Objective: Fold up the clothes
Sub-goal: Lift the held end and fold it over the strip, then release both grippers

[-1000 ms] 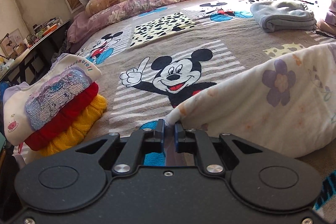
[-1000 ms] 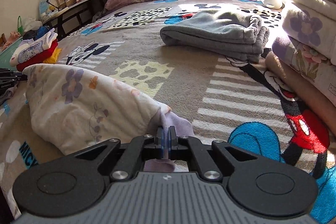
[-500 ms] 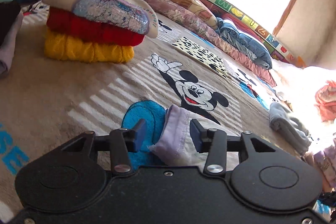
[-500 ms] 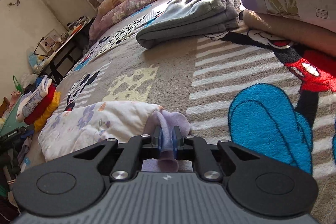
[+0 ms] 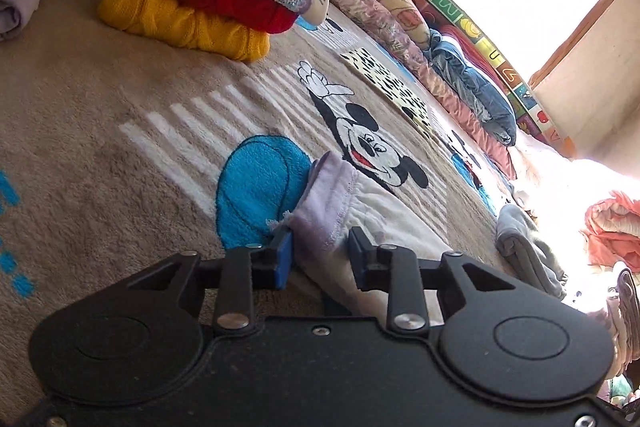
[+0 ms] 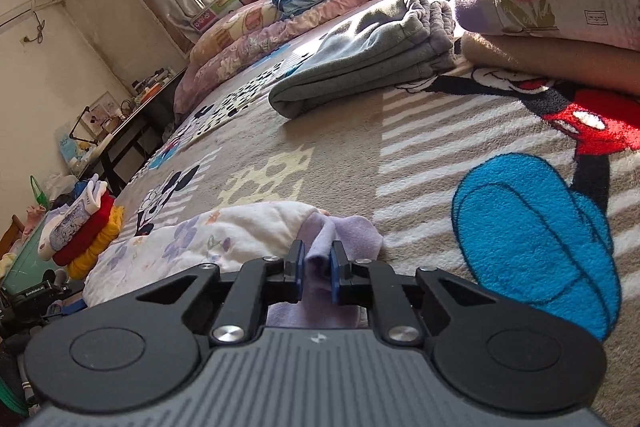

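On the bed (image 5: 100, 131), near me, lies the flowery garment (image 6: 208, 241). My left gripper (image 5: 320, 253) jaws are wide apart; my right gripper (image 6: 316, 269) jaws look loosened around its purple cuff (image 6: 352, 233). I should let go gently, keeping the fold flat.

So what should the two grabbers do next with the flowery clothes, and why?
Probably pull both back off the cloth. The left gripper has its jaws wide apart around the purple cuff, and the right gripper looks parted too, with a purple fold loose between. The flowery garment already lies flat on the blanket.
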{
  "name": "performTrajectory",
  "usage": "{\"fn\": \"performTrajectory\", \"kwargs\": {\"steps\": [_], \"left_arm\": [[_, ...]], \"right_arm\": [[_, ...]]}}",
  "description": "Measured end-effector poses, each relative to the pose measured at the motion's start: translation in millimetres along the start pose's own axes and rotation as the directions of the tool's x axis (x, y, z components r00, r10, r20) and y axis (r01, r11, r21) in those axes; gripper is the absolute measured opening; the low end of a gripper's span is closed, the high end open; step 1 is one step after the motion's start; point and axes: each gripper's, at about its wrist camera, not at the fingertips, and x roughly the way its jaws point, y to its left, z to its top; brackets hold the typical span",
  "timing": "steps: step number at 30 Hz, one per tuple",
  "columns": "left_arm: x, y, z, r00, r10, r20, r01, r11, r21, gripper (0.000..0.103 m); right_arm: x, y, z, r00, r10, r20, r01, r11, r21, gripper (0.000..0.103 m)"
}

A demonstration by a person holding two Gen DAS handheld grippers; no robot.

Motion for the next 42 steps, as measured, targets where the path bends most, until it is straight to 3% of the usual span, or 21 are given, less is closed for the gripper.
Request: {"fn": "performTrajectory", "kwargs": {"steps": [7, 10, 11, 12, 18, 28, 30, 33, 36, 37, 39, 41, 42], "left_arm": [[16.8, 5.4, 3.9, 0.997, -0.077, -0.024, 0.074, 0.990, -0.118, 0.026], [15.1, -0.1, 6.9, 0.996, -0.093, 0.004, 0.093, 0.991, -0.096, 0.024], [14.5, -2.0, 7.8, 0.995, -0.098, 0.014, 0.099, 0.991, -0.089, 0.009], [13.9, -3.8, 8.8, 0.994, -0.104, 0.023, 0.105, 0.991, -0.082, 0.008], [11.2, -13.6, 14.1, 0.988, -0.135, 0.074, 0.138, 0.990, -0.040, 0.008], [27.9, 2.9, 6.2, 0.993, -0.116, 0.036, 0.119, 0.989, -0.083, 0.008], [23.8, 4.7, 6.4, 0.989, -0.138, 0.058, 0.144, 0.983, -0.113, 0.008], [28.2, -0.7, 4.7, 0.994, -0.104, 0.043, 0.107, 0.992, -0.060, 0.008], [32.9, 3.2, 4.2, 0.998, -0.065, 0.008, 0.065, 0.995, -0.070, 0.013], [29.9, 2.2, 5.9, 0.999, -0.051, 0.012, 0.051, 0.997, -0.063, 0.020], [15.9, -3.6, 7.6, 0.997, -0.001, 0.074, 0.002, 1.000, -0.016, 0.032], [1.2, -11.2, 8.3, 0.988, 0.039, 0.146, -0.046, 0.998, 0.046, 0.035], [-4.1, -15.9, 7.9, 0.987, 0.019, 0.161, -0.033, 0.996, 0.082, 0.035]], "right_arm": [[2.2, -1.0, -5.0, 0.999, -0.035, 0.033, 0.034, 0.999, 0.027, 0.011], [2.6, -5.4, -7.6, 0.998, -0.039, 0.043, 0.036, 0.997, 0.062, 0.011], [2.7, -6.7, -8.8, 0.998, -0.040, 0.046, 0.037, 0.997, 0.074, 0.010], [2.8, -8.1, -10.0, 0.998, -0.041, 0.049, 0.037, 0.996, 0.086, 0.007], [3.4, -18.0, -15.7, 0.996, -0.056, 0.069, 0.044, 0.985, 0.168, 0.005], [6.4, -31.8, -19.7, 0.994, -0.060, 0.095, 0.032, 0.960, 0.277, 0.004], [7.1, -32.0, -20.1, 0.994, -0.062, 0.093, 0.033, 0.960, 0.279, 0.004], [7.7, -30.8, -19.7, 0.994, -0.067, 0.091, 0.040, 0.961, 0.273, 0.004], [7.4, -26.6, -17.4, 0.993, -0.079, 0.089, 0.055, 0.967, 0.249, 0.004], [7.3, -25.2, -16.6, 0.993, -0.083, 0.088, 0.060, 0.969, 0.241, 0.005], [7.1, -22.4, -15.1, 0.992, -0.092, 0.086, 0.070, 0.972, 0.224, 0.008], [2.3, -16.4, -12.3, 0.989, -0.111, 0.096, 0.091, 0.978, 0.188, 0.015], [-2.8, -10.5, -10.7, 0.985, -0.131, 0.108, 0.114, 0.982, 0.150, 0.016]]}}
